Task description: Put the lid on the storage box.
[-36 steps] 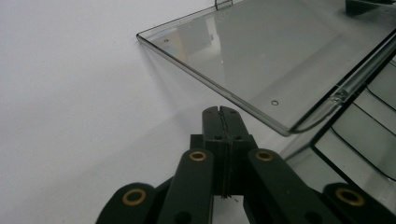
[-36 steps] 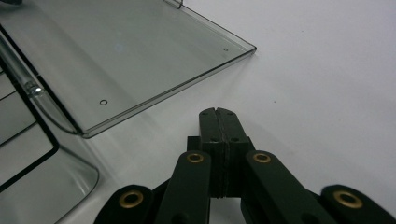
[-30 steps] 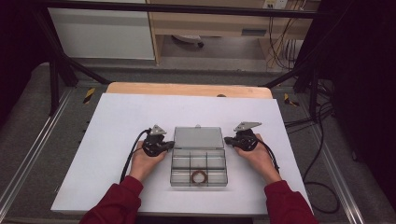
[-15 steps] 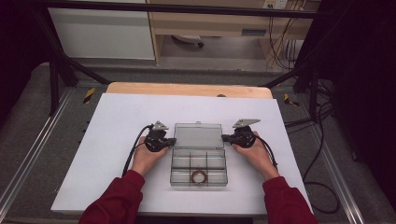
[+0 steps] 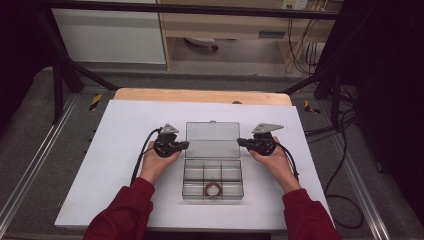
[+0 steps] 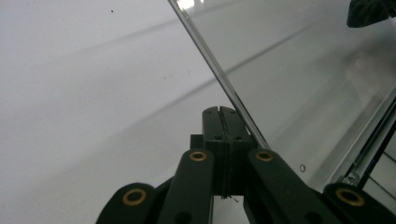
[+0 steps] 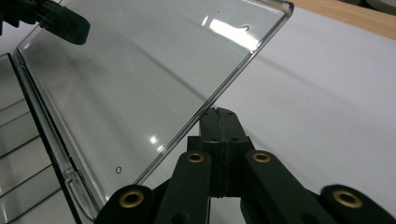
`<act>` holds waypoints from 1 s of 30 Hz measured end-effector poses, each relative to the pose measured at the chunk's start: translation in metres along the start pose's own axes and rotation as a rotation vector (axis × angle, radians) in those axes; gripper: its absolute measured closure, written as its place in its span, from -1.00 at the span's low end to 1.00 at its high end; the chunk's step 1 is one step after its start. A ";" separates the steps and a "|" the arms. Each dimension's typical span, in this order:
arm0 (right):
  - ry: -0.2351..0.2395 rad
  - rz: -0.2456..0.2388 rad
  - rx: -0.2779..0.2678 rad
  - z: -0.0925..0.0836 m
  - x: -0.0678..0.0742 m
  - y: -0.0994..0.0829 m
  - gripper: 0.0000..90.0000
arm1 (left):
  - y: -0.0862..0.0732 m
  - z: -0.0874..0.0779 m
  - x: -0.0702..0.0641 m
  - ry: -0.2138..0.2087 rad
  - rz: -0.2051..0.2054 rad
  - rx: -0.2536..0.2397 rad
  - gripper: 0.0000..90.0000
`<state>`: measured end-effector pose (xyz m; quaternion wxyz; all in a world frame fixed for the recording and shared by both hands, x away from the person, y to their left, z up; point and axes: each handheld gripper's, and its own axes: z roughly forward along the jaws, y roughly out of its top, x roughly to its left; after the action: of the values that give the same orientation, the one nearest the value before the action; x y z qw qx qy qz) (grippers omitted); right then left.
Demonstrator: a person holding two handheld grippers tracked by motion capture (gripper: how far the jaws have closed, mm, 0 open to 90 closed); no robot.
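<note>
While your left tongs and right tongs both stay clenched on nothing, each tip rests against a side edge of the clear lid, which stands raised over the compartment box at mid-tabletop. You have bare white surface outward of both hands. One brown ring lies in the box's near middle cell.

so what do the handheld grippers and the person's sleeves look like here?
Both the left gripper and the right gripper are black, with brass-coloured pivot rivets on the jaw links, a grey three-cornered plate on top and a trailing black cable. Sleeves are dark red.
</note>
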<state>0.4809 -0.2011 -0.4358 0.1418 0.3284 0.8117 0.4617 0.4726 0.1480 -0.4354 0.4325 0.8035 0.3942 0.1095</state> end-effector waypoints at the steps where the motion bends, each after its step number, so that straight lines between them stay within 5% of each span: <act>1: -0.001 -0.004 -0.003 -0.001 0.001 0.001 1.00 | 0.000 -0.001 0.000 -0.002 0.002 -0.001 0.99; 30: -0.010 -0.020 -0.044 -0.016 0.011 0.011 1.00 | 0.010 -0.014 -0.006 -0.004 0.019 -0.035 0.99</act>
<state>0.4688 -0.2000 -0.4170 0.1579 0.3192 0.8039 0.4765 0.4669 0.1494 -0.4183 0.4462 0.7997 0.3836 0.1189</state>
